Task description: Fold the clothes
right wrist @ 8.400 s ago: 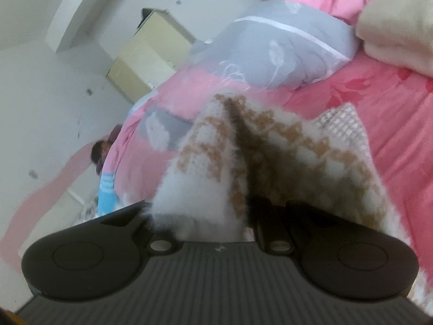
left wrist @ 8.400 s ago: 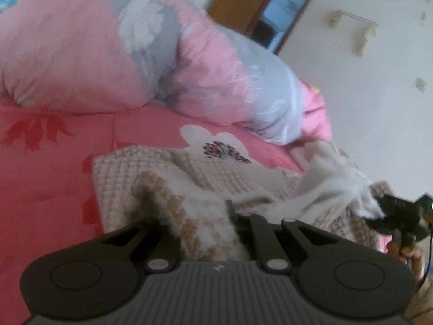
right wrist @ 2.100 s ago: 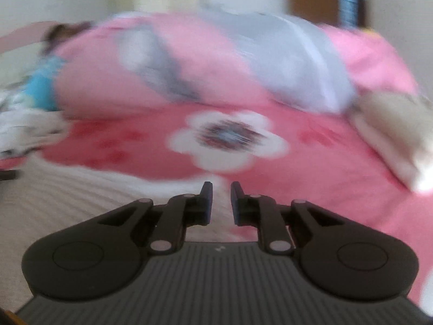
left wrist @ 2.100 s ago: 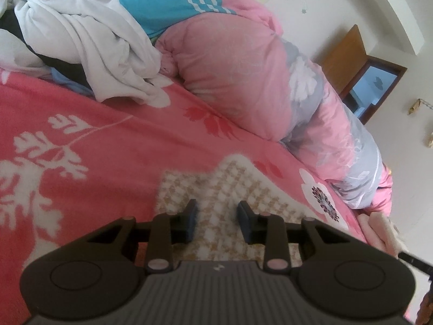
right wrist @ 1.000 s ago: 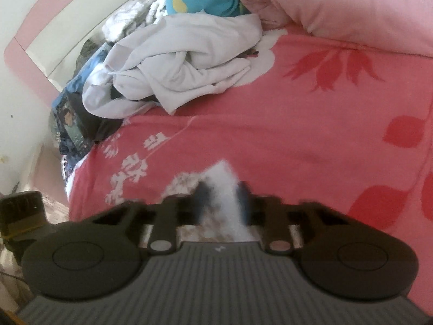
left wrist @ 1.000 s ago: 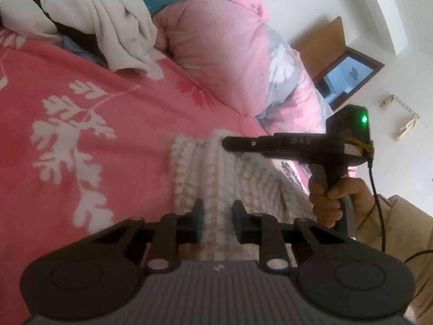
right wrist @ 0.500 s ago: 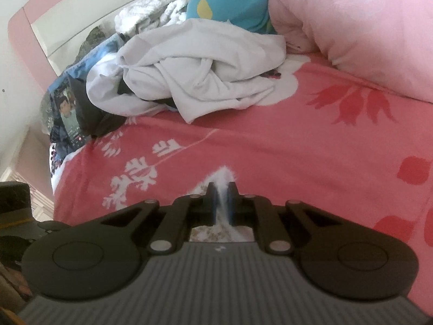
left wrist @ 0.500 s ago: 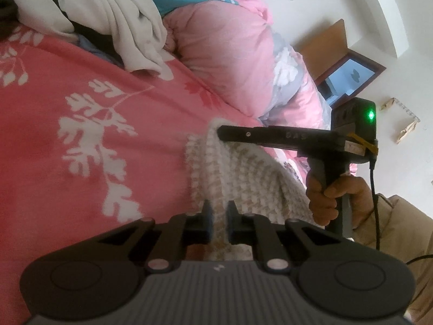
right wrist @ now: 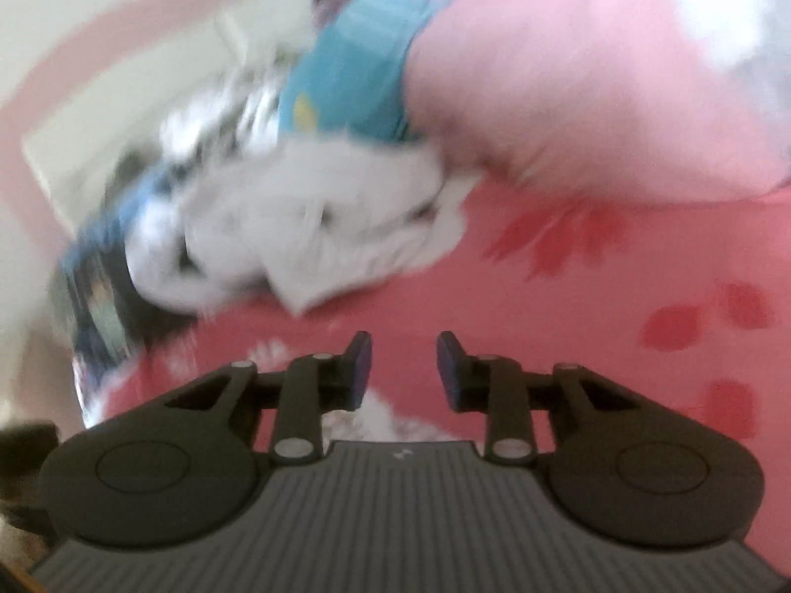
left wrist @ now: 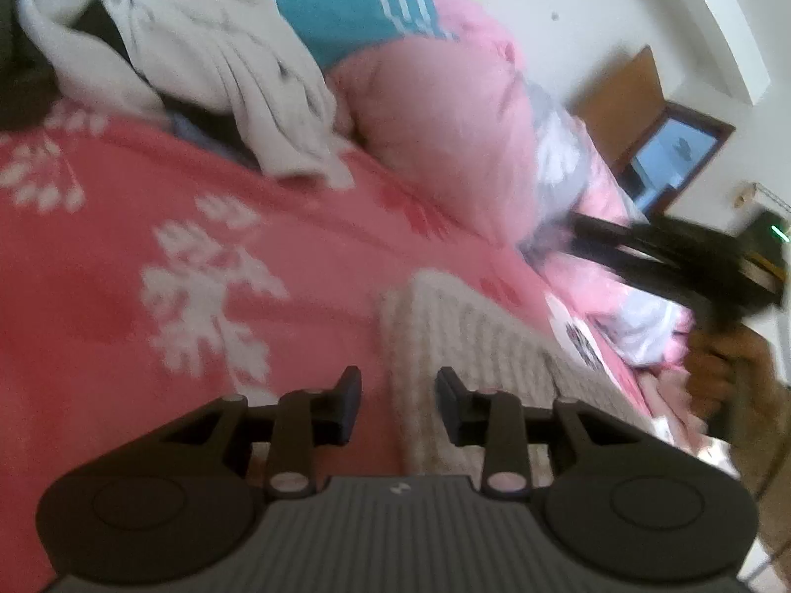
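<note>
The beige-and-white knitted sweater [left wrist: 469,341] lies folded on the pink floral bed sheet [left wrist: 123,247], its left edge running up between the parted fingers of the left gripper [left wrist: 398,398]. Those fingers have just been opening and no longer press on the knit. In the blurred right wrist view, the right gripper [right wrist: 403,368] has also just been opening; its fingers stand apart above the sheet, with only a white fuzzy tip of the sweater [right wrist: 380,417] showing low between them, untouched. A crumpled white garment [left wrist: 212,64] and a turquoise striped one [left wrist: 346,0] are piled beside the pink quilt [left wrist: 445,123]. No brand, label or writing is legible anywhere.
</note>
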Demonstrator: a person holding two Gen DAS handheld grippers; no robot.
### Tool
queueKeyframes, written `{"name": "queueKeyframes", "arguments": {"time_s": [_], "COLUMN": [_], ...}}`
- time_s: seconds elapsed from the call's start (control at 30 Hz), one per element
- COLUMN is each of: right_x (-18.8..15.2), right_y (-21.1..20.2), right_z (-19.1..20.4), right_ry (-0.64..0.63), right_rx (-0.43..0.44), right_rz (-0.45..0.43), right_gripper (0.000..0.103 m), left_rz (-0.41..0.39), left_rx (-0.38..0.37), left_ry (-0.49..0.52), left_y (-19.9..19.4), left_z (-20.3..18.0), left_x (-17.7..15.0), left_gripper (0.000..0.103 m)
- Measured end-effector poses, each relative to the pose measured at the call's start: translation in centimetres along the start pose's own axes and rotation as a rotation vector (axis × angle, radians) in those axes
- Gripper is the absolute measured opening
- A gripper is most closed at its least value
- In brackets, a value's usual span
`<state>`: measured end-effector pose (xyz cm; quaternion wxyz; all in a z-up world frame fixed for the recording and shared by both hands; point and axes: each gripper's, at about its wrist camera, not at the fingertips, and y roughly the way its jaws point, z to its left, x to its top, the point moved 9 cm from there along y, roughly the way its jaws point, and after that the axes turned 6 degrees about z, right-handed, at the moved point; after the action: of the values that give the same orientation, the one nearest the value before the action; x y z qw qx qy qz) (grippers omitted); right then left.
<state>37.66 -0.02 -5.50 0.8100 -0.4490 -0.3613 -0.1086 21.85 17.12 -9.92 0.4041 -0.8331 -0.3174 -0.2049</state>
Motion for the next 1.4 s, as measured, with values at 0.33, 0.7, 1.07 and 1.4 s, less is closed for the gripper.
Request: {"name": "queueKeyframes", "arguments": {"time_s": [0.33, 0.7, 1.07, 1.4], "right_x": [-4.9, -8.1, -8.9, -9.4], "right_y": [-12.9, -5.4, -3.1, -2.9], "right_z": [-3.8, -2.1, -2.1, -2.4], "right_ry": [-0.208, -0.565, -0.62, -0.481], "right_rx": [-0.15, -0.093, -0.024, -0.066], "right_rz": [0.002, 0.257, 0.417, 0.394], "right_gripper": [0.041, 0.036, 0.034, 0.006], "left_rz": [-0.011, 0.174, 0.169, 0.144], "left_rx": [0.0, -0.033, -0.061, -0.062], "left_ry": [0.276, 0.343, 0.335, 0.348], "left_y": [2.6, 10.0, 10.3, 9.9], "left_z": [-7.6, -7.8, -7.6, -7.8], "left_x": [5.3, 3.6, 3.5, 3.6], "left_gripper": [0.034, 0.033, 0.033, 0.033]}}
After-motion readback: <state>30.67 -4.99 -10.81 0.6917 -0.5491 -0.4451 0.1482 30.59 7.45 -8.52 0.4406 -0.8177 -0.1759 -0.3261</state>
